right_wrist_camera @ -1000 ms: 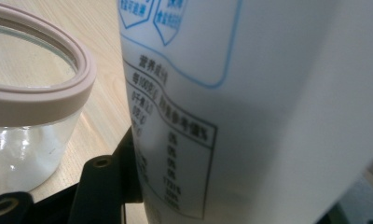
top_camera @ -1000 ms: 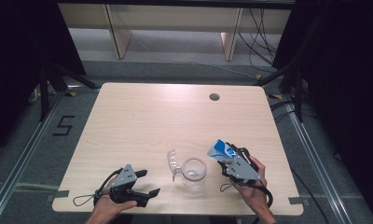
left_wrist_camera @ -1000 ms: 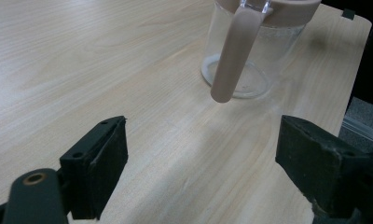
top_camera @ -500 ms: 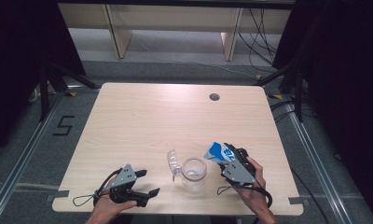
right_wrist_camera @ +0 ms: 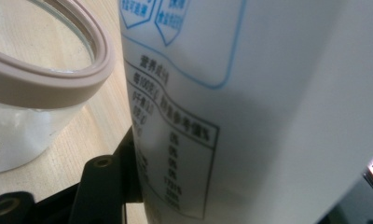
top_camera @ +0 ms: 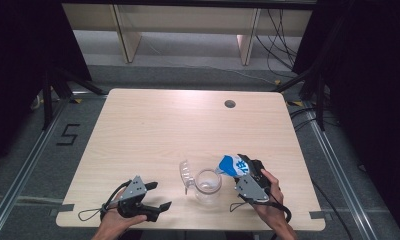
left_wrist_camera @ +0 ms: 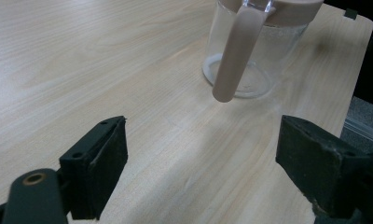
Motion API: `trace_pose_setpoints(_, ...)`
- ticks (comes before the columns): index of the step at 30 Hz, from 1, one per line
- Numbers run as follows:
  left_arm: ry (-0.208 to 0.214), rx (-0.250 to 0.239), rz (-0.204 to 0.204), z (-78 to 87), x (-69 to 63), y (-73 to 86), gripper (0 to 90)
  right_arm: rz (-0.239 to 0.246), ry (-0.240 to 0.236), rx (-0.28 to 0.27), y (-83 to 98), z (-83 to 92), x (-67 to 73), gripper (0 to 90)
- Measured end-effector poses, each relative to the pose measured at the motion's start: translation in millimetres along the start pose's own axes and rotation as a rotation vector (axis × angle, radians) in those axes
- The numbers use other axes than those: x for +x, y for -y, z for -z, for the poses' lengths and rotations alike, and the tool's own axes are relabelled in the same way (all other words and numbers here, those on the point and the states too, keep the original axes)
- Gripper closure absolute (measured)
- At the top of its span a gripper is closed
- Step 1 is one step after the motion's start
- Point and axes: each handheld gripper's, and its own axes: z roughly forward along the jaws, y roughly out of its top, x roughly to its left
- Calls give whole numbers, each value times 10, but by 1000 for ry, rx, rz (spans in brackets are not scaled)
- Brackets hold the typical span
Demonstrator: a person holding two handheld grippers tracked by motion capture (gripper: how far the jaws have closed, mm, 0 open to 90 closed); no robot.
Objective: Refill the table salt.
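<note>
Carton (top_camera: 232,164) sits clamped in our right tongs (top_camera: 244,169), tipped over the jug (top_camera: 207,186) just beside them, so we judge pouring barely begun, the jug looking empty, while our left tongs (top_camera: 160,196) rest apart, facing its handle (left_wrist_camera: 234,53).

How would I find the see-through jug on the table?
Look at the light wooden table, along its near edge, about the middle. The clear glass jug stands there beside a blue-and-white carton held in tongs; it alone is see-through, with a beige rim and handle.

A lab: bare test table (top_camera: 188,125), floor rails (top_camera: 18,175), cables (top_camera: 283,30).
</note>
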Motion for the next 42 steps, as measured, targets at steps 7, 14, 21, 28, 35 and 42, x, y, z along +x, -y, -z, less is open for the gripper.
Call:
trace_pose_setpoints(7,-3,5,1,0,-7,-2,161,34,1,4,-10,-7,15,443)
trace_pose_setpoints(14,5,-4,-13,-6,1,-2,161,94,10,11,-18,-25,17,443)
trace_pose_setpoints(21,5,5,-21,-3,6,-2,161,87,23,35,-22,-20,41,445)
trace_pose_setpoints(28,-1,6,-17,-1,3,-1,161,140,40,40,-39,-24,55,446)
trace_pose_setpoints(35,-5,13,-18,7,4,-4,161,136,39,51,-44,-16,88,447)
trace_pose_setpoints(42,-5,14,-19,7,4,-4,161,167,47,63,-55,-12,104,446)
